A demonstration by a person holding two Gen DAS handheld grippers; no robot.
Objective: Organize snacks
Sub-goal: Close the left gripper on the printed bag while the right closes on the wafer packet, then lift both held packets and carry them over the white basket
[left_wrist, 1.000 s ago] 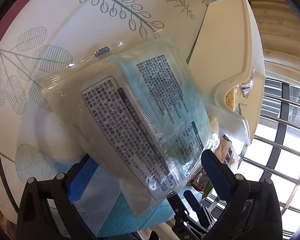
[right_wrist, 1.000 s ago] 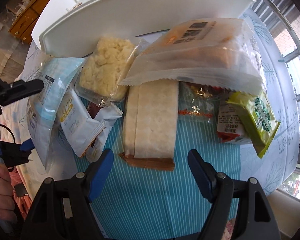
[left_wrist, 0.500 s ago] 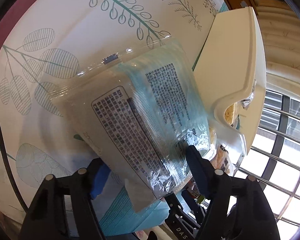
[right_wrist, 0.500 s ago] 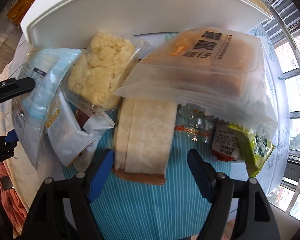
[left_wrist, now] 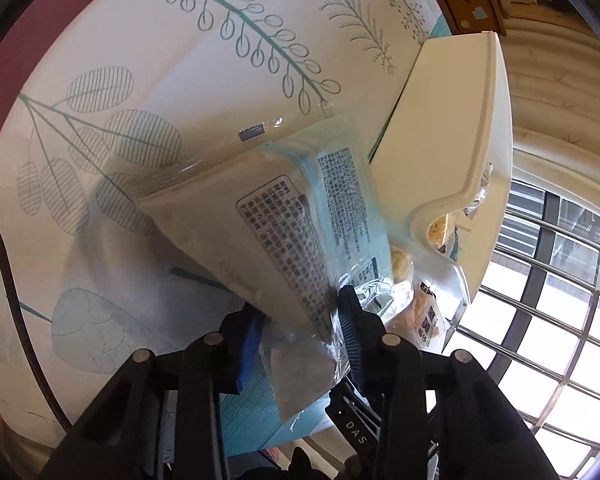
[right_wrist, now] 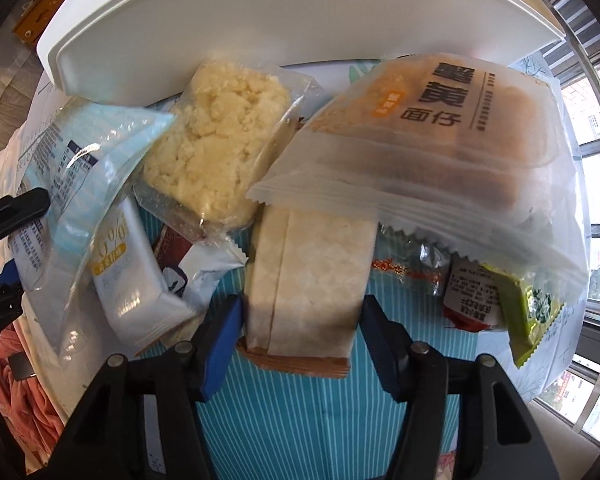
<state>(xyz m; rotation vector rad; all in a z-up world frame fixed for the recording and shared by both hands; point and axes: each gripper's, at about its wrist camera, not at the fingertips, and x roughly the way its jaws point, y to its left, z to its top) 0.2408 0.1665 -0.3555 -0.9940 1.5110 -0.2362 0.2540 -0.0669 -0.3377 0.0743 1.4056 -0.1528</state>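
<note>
Barely begun, by the look of it: snacks heaped loose on the worktop (right_wrist: 300,432), on its teal-striped cloth, just near of a white plastic bin (right_wrist: 260,28) with at least one packet visible inside through its handle notch. Left tongs (left_wrist: 296,320), jaws just closing, now pinching the near corner of a pale-blue clear-film packet (left_wrist: 284,216) printed with dense small text, too fine to read. Right tongs (right_wrist: 302,320) pointing down, jaws just narrowing and straddling a cream-and-white wafer packet with an orange end seal (right_wrist: 308,276); left pad touching or nearly so, right pad just apart, so not yet gripping. Still to sort: a crumbly yellow cake in clear wrap (right_wrist: 216,136), a white pouch with a yellow label (right_wrist: 132,276), a large frosted bag of orange-brown pastries (right_wrist: 440,132) bearing large Chinese characters, a small green sachet (right_wrist: 528,312) far right. "DAS" legible on the right tongs as seen beneath the left pair.
</note>
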